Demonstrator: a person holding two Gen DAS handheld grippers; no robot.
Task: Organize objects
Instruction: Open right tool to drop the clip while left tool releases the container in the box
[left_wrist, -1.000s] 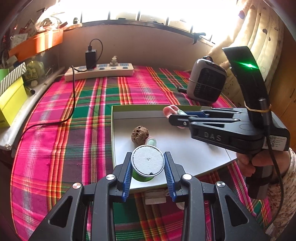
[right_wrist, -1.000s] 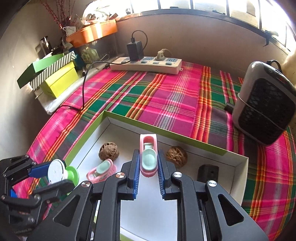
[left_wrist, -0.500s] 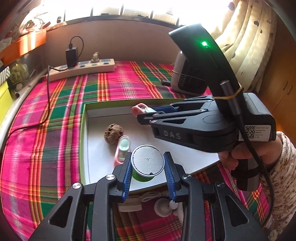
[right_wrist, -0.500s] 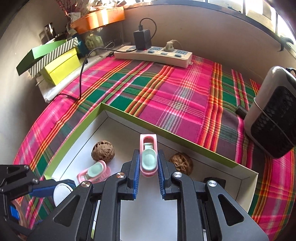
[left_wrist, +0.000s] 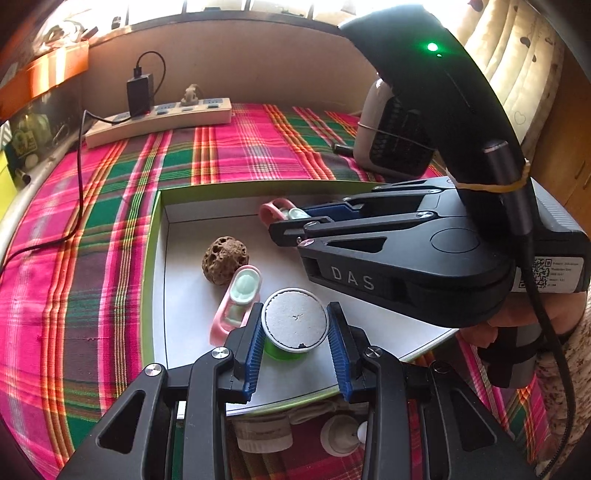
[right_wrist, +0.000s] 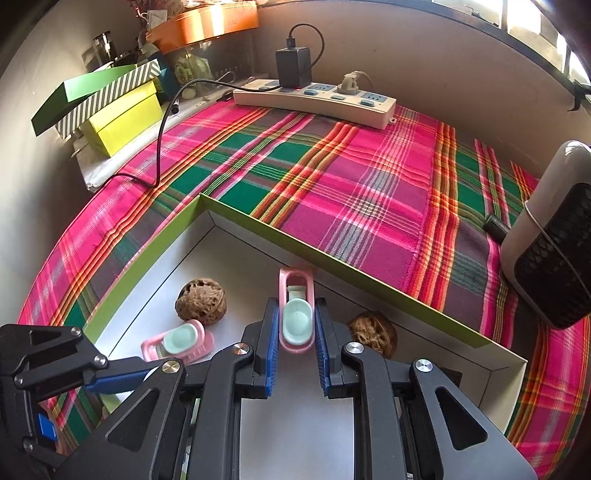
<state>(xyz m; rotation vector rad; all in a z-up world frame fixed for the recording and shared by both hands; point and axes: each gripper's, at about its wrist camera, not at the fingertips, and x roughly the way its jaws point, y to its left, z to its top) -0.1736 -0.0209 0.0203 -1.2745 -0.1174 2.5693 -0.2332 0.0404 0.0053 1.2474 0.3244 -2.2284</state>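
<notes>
Already, two walnuts (right_wrist: 200, 301) and one pink clip (right_wrist: 177, 341) lay in the tray (right_wrist: 332, 258). I kept the left tool (left_wrist: 295, 328) clamped on the green-based cap (left_wrist: 294, 320) and the right tool (right_wrist: 295, 328) on a second clip (right_wrist: 296, 314), both above the tray, unreleased.

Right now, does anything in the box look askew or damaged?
The loose pink clip lies tipped on its side against a walnut in the box. The green cup's paper lid has a chipped edge. Nothing spilled.
</notes>
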